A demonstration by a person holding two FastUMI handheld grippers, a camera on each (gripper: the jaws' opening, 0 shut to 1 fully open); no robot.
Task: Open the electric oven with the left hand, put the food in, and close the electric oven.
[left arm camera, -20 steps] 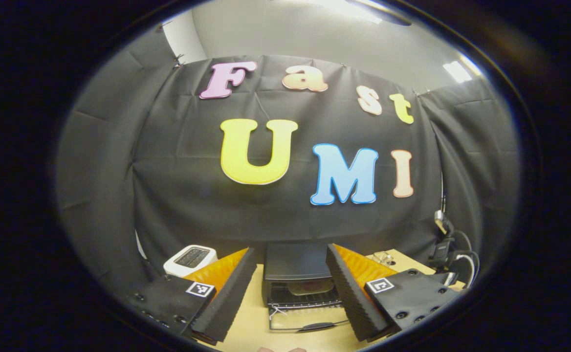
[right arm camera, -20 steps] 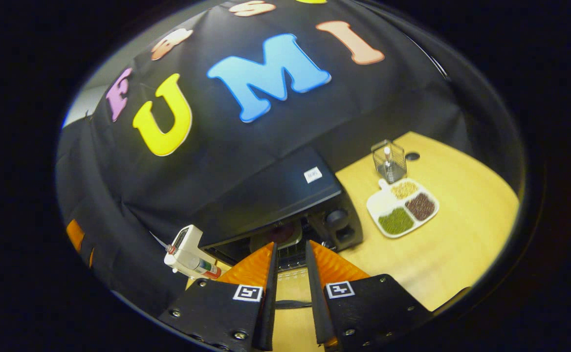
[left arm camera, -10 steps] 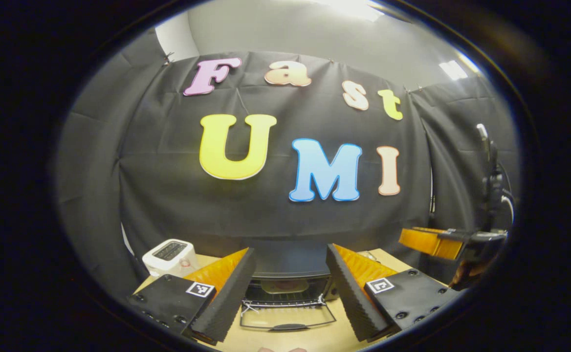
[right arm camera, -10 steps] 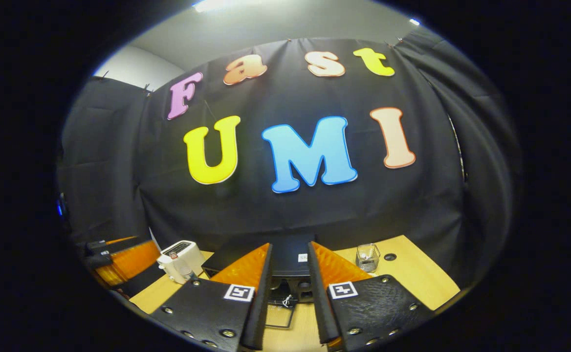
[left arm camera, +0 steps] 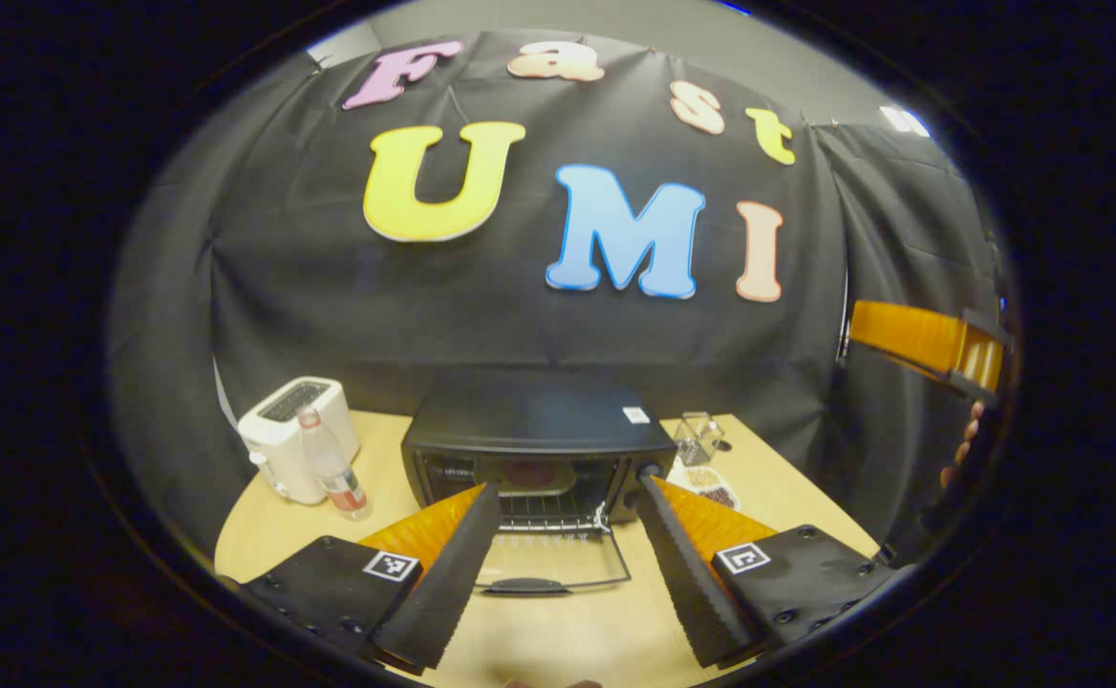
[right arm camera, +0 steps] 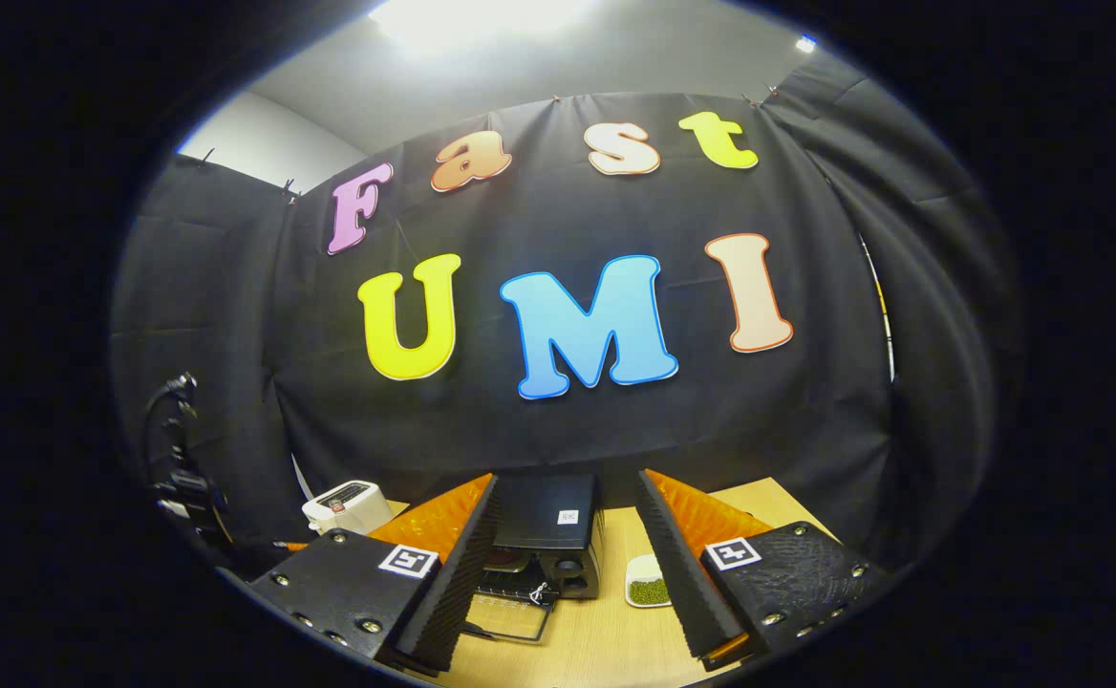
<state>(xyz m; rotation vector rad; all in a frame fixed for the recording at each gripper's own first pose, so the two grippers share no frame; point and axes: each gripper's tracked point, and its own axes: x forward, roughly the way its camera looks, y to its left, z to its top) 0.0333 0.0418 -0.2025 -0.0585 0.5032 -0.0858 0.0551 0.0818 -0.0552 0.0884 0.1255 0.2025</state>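
The small sticker on the oven point(left arm camera: 537, 427) is too tiny to read. Both the left gripper point(left arm camera: 558, 573) and right gripper point(right arm camera: 568, 573) have pulled back, fingers spread wide, holding nothing. The door point(left arm camera: 553, 566) hangs open.

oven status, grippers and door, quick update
Both grippers, left and right, open, empty. Oven door down flat, food inside. Nothing blocking the door.

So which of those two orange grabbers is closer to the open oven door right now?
Probably the left gripper: its open fingers frame the oven door just ahead. The right gripper shows high and off to the right.
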